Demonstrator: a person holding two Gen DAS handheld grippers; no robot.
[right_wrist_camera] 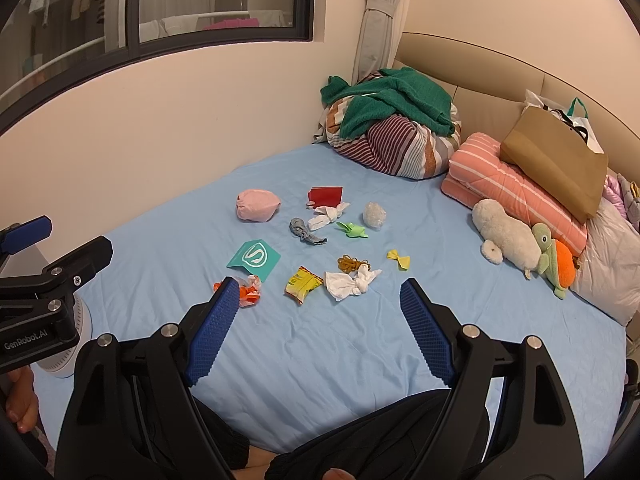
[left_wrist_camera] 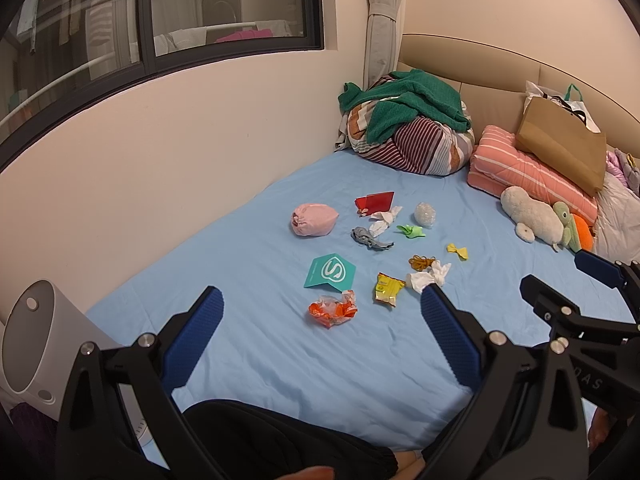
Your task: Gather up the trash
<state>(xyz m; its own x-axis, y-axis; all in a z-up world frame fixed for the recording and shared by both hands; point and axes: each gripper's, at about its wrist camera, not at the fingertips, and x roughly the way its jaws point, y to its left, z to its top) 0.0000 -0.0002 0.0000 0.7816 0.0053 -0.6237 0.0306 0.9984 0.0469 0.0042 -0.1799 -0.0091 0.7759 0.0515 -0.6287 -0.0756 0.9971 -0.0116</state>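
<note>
I hold both grippers above the near edge of the bed (left_wrist_camera: 280, 360), nothing taken yet; my left gripper (left_wrist_camera: 320, 312) stands wide open and empty, and my right gripper (right_wrist_camera: 316, 300) is just as wide and just as empty. The trash lies scattered in the middle of the sheet, ahead of both; the nearest pieces are the orange wrapper (left_wrist_camera: 333, 311), the yellow packet (left_wrist_camera: 387, 289) and the white tissue (left_wrist_camera: 429, 275). The orange wrapper sits between my left fingers in the left view, nearly dead ahead; in the right view it (right_wrist_camera: 244, 290) lies at the tip of my right gripper's left finger, so I judge the left hand the better placed for it. The tissue (right_wrist_camera: 352, 282) and packet (right_wrist_camera: 303, 279) lie ahead of the right gripper, the packet's long axis running near to far, tilted right. Farther off are a teal card (left_wrist_camera: 330, 272), rubber bands (left_wrist_camera: 422, 262), a grey scrap (left_wrist_camera: 370, 238) and a red paper (left_wrist_camera: 374, 202); I see no bin in either view.
</note>
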